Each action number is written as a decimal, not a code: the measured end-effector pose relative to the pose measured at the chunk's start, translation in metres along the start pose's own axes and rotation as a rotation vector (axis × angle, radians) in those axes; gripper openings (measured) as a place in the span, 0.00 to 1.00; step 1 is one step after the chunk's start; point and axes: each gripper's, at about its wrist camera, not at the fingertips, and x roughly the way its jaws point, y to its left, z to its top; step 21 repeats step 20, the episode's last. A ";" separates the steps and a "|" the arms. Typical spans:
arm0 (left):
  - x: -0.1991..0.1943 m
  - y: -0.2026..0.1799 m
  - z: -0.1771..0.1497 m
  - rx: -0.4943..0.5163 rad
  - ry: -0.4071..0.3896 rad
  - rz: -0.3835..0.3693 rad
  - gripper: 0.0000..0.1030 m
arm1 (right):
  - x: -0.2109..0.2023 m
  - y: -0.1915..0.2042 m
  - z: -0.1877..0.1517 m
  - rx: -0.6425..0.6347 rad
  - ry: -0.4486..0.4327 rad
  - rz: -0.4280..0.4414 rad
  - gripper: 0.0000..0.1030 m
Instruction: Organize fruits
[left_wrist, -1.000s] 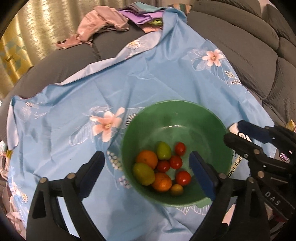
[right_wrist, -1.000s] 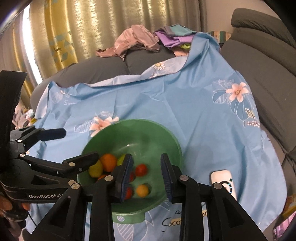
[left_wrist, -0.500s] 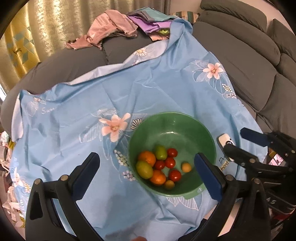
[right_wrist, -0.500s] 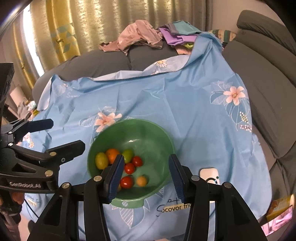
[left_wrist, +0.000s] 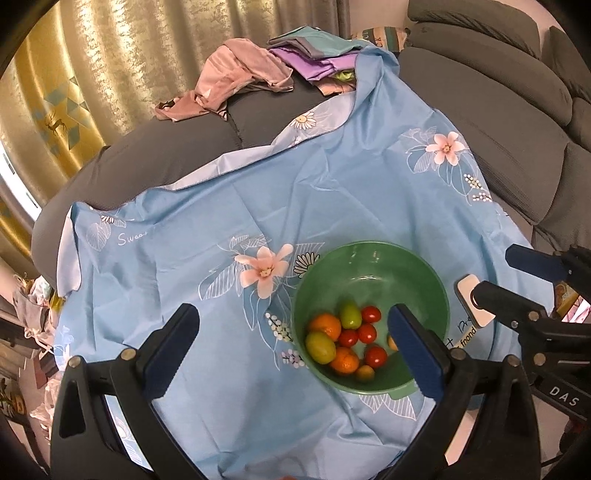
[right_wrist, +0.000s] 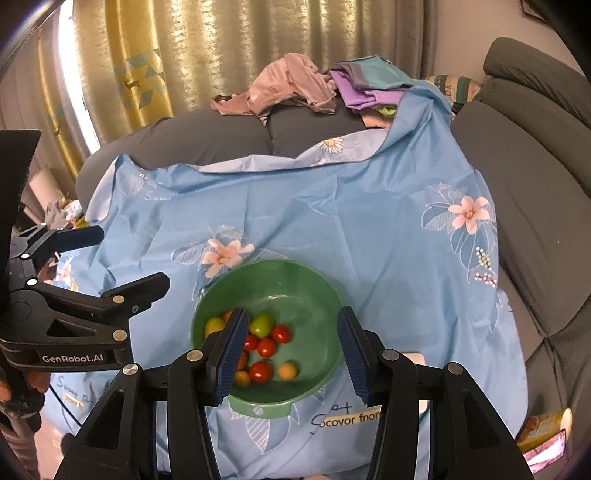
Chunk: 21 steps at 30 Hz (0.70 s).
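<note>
We see a blue floral sheet (left_wrist: 295, 206) spread over the sofa (left_wrist: 509, 122); the green bowl (left_wrist: 373, 266) stands upright on it holding the fruits (left_wrist: 347, 341). Both our grippers, left (left_wrist: 295, 345) and right (right_wrist: 291, 349), hover with fingers spread, empty.

Right gripper (right_wrist: 291, 354) has black arms with blue ribbed pads, spread wide and empty, above the round green plastic bowl (right_wrist: 310, 288). The bowl sits on a light blue floral cloth (right_wrist: 332, 206) over a grey sofa (right_wrist: 524, 177). In the bowl: red cherry tomatoes (right_wrist: 260, 371), a green oval fruit (right_wrist: 262, 324), a yellow-green fruit (right_wrist: 214, 325) and a small orange fruit (right_wrist: 287, 370), some behind the left pad. Left gripper (right_wrist: 85, 266) is at frame left, jaws apart and empty. A pile of pink and purple clothes (right_wrist: 314, 88) lies on the sofa back, with gold curtains (right_wrist: 221, 44) behind.
</note>
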 end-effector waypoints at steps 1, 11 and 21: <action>0.000 -0.001 0.000 0.000 -0.001 0.004 0.99 | 0.000 0.000 0.000 0.001 0.001 0.000 0.49; 0.002 -0.006 0.002 0.008 0.009 -0.001 0.99 | 0.000 0.000 0.002 0.002 0.006 0.002 0.49; 0.003 -0.008 0.002 0.015 0.011 -0.005 0.99 | 0.001 -0.001 0.001 0.003 0.005 0.003 0.49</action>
